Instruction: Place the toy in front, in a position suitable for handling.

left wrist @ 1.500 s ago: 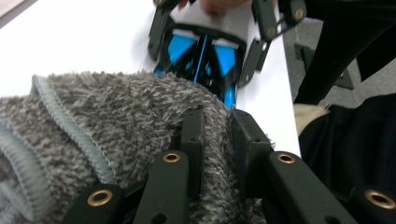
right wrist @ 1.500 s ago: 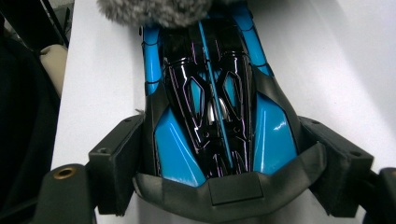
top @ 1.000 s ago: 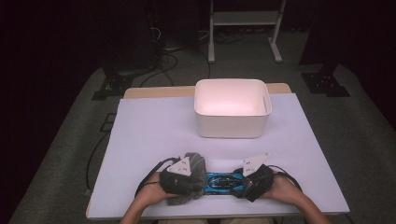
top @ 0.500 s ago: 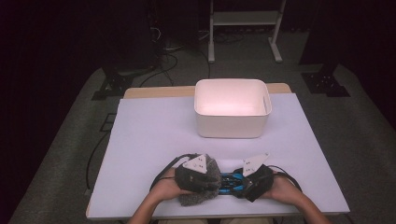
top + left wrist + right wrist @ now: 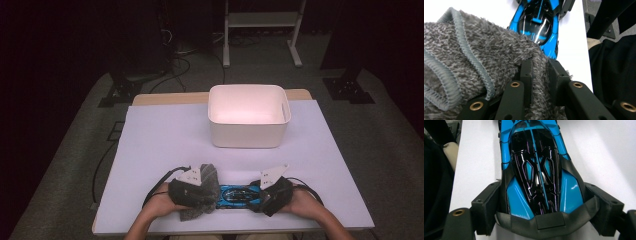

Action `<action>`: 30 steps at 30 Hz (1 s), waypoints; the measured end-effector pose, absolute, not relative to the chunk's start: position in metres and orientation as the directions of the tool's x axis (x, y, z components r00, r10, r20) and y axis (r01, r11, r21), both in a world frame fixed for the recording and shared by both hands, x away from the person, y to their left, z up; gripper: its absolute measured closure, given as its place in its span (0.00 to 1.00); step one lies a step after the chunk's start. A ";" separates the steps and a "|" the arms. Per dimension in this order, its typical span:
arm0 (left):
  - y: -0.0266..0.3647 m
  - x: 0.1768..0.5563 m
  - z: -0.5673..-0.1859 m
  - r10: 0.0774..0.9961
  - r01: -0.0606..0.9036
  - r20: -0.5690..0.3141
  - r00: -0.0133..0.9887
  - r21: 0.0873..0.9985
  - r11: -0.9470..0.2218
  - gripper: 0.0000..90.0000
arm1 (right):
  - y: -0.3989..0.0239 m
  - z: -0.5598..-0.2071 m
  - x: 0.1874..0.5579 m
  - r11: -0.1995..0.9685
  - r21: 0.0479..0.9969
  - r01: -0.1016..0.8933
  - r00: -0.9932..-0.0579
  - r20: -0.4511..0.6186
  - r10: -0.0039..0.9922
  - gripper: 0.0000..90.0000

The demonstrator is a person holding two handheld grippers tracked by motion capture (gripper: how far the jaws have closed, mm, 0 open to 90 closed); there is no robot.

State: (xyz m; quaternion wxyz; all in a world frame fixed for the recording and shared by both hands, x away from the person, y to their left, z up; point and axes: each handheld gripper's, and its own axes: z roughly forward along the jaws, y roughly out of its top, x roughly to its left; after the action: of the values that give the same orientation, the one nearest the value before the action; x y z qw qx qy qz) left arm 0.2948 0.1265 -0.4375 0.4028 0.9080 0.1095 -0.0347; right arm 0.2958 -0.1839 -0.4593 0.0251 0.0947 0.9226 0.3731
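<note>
Blue toy car [image 5: 536,170], no legible txt

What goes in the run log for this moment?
left claw: shut on cloth | right claw: shut on toy car | cloth against car's end | white bin: behind

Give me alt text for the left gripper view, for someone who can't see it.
The left gripper's black fingers pinch a fold of fluffy grey cloth that lies against one end of a glossy blue and black toy car on a white table.
</note>
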 end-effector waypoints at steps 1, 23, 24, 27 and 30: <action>0.126 0.295 -0.438 0.169 0.226 -0.152 0.974 0.725 -0.651 0.84 | -0.184 -0.459 0.296 0.704 0.693 0.156 -0.981 0.024 0.193 0.23; 0.064 0.305 -0.421 0.016 0.105 -0.130 0.991 0.715 -0.692 0.84 | -0.184 -0.460 0.296 0.697 0.700 0.153 -0.981 0.021 0.193 0.23; 0.067 0.305 -0.422 0.024 0.110 -0.130 0.991 0.712 -0.693 0.83 | -0.184 -0.460 0.296 0.698 0.700 0.152 -0.981 0.021 0.193 0.23; 0.081 0.306 -0.425 0.049 0.134 -0.138 0.989 0.708 -0.694 0.83 | -0.185 -0.461 0.296 0.697 0.701 0.152 -0.981 0.020 0.193 0.23; 0.096 0.307 -0.429 0.091 0.173 -0.152 0.984 0.710 -0.683 0.83 | -0.184 -0.460 0.296 0.699 0.699 0.150 -0.981 0.019 0.192 0.23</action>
State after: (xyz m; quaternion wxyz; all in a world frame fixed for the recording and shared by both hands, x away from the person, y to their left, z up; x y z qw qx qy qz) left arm 0.3068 0.0962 -0.4286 0.3918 0.9157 0.0721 -0.0520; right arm 0.2956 -0.1844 -0.4604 0.0279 0.0929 0.9212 0.3767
